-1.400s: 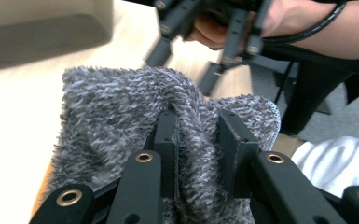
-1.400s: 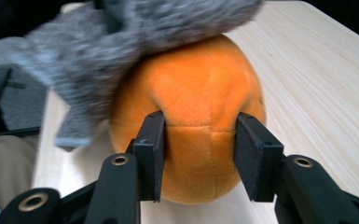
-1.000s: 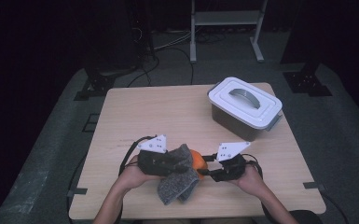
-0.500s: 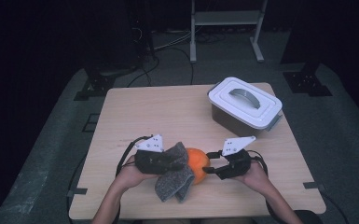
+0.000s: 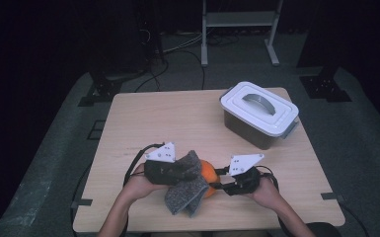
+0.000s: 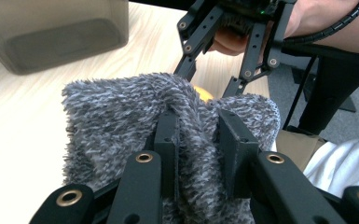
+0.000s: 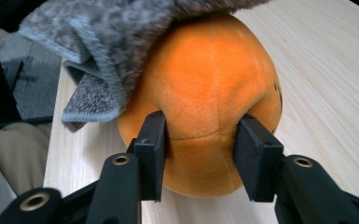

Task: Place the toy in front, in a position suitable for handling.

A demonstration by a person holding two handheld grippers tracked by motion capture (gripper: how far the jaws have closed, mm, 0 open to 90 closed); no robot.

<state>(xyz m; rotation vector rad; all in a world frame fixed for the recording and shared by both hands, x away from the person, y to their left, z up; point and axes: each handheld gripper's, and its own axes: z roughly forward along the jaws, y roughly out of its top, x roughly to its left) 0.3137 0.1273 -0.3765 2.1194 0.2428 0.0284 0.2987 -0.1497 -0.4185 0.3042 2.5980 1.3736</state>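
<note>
A soft orange plush ball (image 7: pixel 205 74) rests on the table near the front edge, half under a grey fuzzy cloth (image 5: pixel 185 192). My left gripper (image 6: pixel 198 126) is shut on a fold of that cloth (image 6: pixel 116 112), and a sliver of the ball (image 6: pixel 204 94) peeks out behind it. From the right, my right gripper (image 7: pixel 200 135) holds the ball, its pads denting the plush; its jaws have just been closing with the ball between them. In the high view the left gripper (image 5: pixel 190 170) and right gripper (image 5: pixel 217 185) meet at the ball (image 5: pixel 208 173).
A grey box with a white handled lid (image 5: pixel 259 113) stands at the back right of the wooden table (image 5: pixel 153 118). The same box (image 6: pixel 51 32) shows in the left gripper view. The person's forearms come in over the front edge.
The right gripper shifted slightly right and away from the ball, then came back onto it. The left gripper and the cloth stayed where they were.
</note>
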